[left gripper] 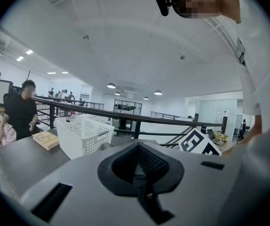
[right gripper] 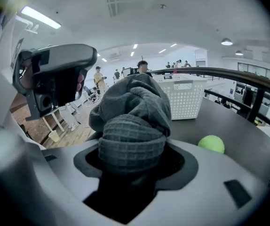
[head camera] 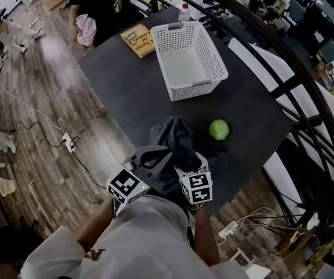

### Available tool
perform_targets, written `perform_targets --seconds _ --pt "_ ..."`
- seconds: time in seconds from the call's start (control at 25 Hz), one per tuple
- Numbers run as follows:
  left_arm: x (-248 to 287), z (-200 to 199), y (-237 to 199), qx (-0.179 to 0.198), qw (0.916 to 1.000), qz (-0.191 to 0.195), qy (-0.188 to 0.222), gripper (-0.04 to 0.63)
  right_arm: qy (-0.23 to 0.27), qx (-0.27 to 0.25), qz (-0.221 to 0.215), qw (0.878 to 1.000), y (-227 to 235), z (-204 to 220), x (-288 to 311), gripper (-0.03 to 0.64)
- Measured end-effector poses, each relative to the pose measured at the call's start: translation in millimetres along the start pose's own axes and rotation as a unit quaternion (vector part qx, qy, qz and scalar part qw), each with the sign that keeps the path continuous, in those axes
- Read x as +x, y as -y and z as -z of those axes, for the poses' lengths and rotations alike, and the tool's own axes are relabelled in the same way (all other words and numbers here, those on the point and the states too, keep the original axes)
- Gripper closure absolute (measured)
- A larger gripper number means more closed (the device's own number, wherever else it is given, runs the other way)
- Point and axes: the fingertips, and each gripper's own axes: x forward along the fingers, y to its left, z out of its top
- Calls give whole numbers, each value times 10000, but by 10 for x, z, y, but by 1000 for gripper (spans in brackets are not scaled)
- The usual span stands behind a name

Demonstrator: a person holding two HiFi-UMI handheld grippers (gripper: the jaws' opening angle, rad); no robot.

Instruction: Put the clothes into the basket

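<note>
Dark table [head camera: 126, 92] holds one basket [head camera: 215, 60], one ball [head camera: 219, 129]; right tool [right gripper: 132, 161] grips one garment [right gripper: 135, 102], left tool [left gripper: 139, 171] closed.

The left forearm [head camera: 95, 228] and right forearm [head camera: 204, 235] reach forward side by side, the left gripper [left gripper: 139, 168] nearly level with its jaws together and nothing between them, the right gripper [right gripper: 131, 154] close beside it, tilted downward, its jaws clamped on a bunched grey garment [right gripper: 135, 102].

Head view steeply down on table [head camera: 126, 92], both gripper views low, forward, sharing basket [head camera: 199, 89]
</note>
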Motion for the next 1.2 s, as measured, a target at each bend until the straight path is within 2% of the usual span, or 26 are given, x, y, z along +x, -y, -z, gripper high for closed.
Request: perform_targets --seconds 0.24,0.48,0.8,0.96,1.2 --pt "-96 -164 79 58 9999 -58 146 592 395 14 -29 9992 -63 -301 -217 322" --pt "-207 -420 3 39 9991 66 406 592 767 196 34 9969 -122 -606 -364 323" --pt "-301 -675 -234 204 9968 607 487 592 1382 665 447 9872 -106 -1133 -494 322" --pt "-375 -787 -436 327 9937 909 572 592 1660 920 731 9791 -137 -1410 -500 322" --pt "-458 -934 -775 316 9890 1257 713 592 2026 1252 1006 9660 -182 -1772 -437 322"
